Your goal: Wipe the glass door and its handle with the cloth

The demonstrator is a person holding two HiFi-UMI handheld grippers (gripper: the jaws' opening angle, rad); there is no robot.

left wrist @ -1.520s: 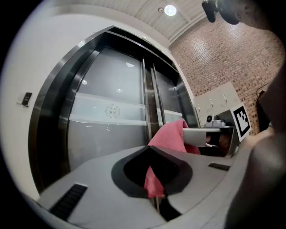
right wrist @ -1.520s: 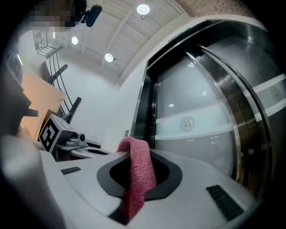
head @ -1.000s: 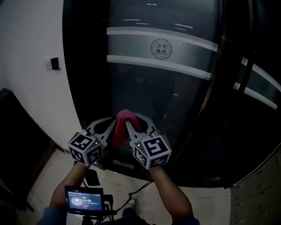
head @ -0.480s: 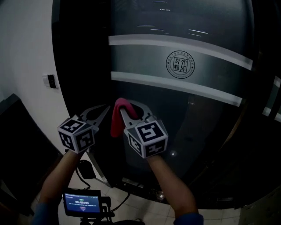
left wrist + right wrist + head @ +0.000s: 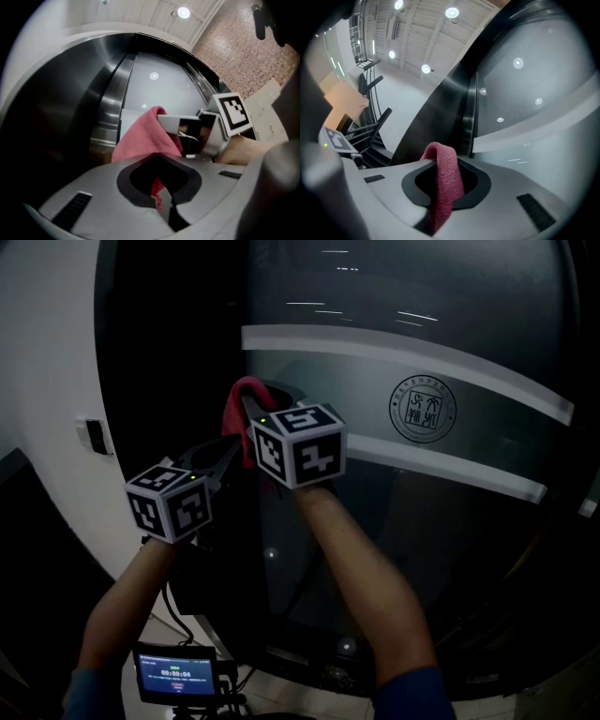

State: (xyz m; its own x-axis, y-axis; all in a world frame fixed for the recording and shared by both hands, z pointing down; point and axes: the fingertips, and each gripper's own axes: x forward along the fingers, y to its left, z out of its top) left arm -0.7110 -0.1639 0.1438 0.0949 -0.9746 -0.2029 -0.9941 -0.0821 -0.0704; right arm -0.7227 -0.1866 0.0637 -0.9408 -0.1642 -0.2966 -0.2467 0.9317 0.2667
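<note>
The right hand-held gripper [image 5: 255,407] clamps the red terry cloth [image 5: 236,409] before the dark glass door [image 5: 403,549], at 9 o'clock from its round emblem [image 5: 424,410]; the left hand-held gripper [image 5: 228,454] pinches its tail.

Floor [image 5: 300,701]: light tiles, bottom centre of head view, part hid by arms.
On it: foot of glass door [image 5: 394,549], lower centre; thin dark cable [image 5: 246,677], lower left.
</note>
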